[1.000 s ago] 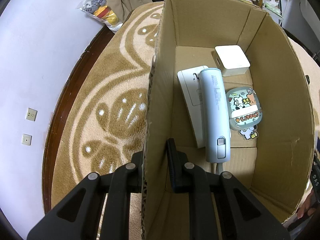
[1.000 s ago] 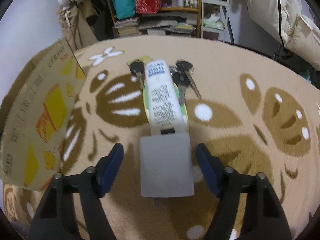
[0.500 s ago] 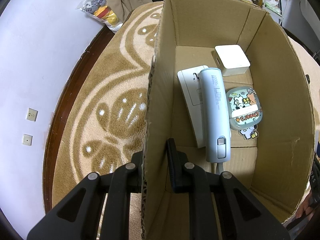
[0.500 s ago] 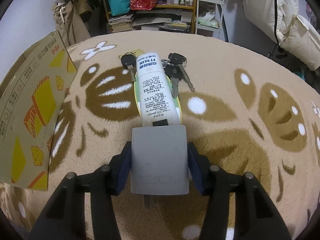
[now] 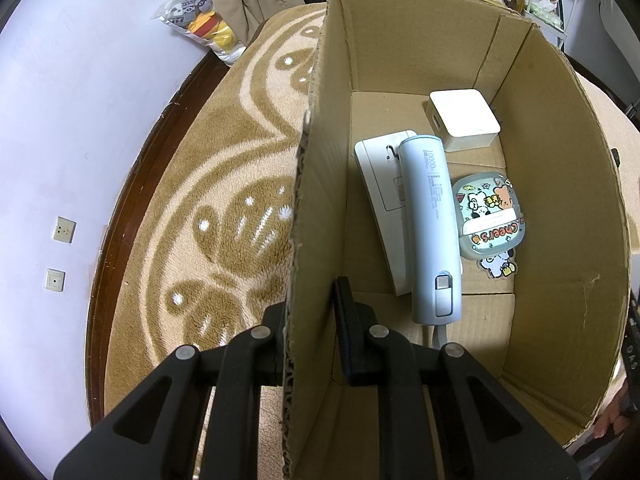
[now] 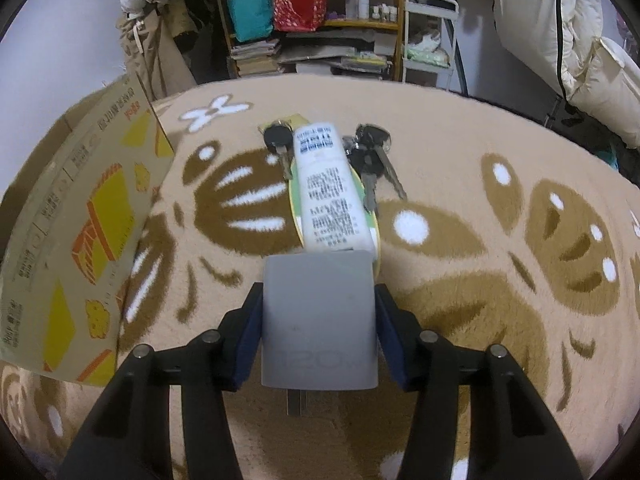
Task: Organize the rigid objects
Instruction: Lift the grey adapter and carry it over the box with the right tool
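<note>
Charger (image 6: 319,316): grey cube, prong underneath | right gripper (image 6: 318,330): clamped

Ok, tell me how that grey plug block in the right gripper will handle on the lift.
The grey charger block looks rigid, with flat sides that suit the right gripper. Its smooth plastic could slip if the grip loosens. It probably won't roll, being boxy, and the prong underneath may snag the carpet.

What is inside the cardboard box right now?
In the open brown cardboard box: a white cube charger, a pale blue power bank on a flat white device, and a cartoon-sticker case. The near corner is hidden.
</note>
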`<state>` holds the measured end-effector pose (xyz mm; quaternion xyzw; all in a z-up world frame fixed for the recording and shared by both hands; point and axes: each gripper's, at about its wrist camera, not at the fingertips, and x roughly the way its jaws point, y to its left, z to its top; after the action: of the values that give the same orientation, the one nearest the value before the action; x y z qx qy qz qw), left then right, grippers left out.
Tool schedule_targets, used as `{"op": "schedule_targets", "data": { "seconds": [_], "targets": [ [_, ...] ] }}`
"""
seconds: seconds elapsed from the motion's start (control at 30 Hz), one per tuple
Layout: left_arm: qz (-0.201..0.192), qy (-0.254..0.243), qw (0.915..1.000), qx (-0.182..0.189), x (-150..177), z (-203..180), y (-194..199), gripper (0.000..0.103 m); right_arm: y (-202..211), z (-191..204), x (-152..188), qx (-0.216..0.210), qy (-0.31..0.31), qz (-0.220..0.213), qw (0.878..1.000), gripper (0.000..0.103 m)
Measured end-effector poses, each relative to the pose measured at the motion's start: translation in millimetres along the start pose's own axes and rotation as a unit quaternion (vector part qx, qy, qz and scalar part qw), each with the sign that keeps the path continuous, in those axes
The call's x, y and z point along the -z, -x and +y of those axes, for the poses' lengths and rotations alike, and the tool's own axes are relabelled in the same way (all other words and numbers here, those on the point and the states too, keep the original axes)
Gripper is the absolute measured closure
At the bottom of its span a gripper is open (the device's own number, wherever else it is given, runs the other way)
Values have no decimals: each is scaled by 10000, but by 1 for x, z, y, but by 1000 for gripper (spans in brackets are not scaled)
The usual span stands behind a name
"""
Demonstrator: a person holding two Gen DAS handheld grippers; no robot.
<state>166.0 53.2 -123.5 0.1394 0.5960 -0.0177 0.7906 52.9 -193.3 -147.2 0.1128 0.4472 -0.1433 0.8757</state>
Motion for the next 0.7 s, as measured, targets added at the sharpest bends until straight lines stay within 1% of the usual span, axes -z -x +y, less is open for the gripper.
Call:
{"op": "schedule_targets", "data": {
  "seconds": [0.17,0.3,0.7],
  "targets": [
    [0,5,10000,3,0,-1,0,87,9,6,-12,-116,18,-186,9998,47],
    [4,25,10000,11,1,1,0,87,9,15,-22,-209,66,-253,9994,47],
    [8,-8,10000,-30,1,-1,-1,86,17,63,-53,-705,350,-530,9955,47]
  ]
}}
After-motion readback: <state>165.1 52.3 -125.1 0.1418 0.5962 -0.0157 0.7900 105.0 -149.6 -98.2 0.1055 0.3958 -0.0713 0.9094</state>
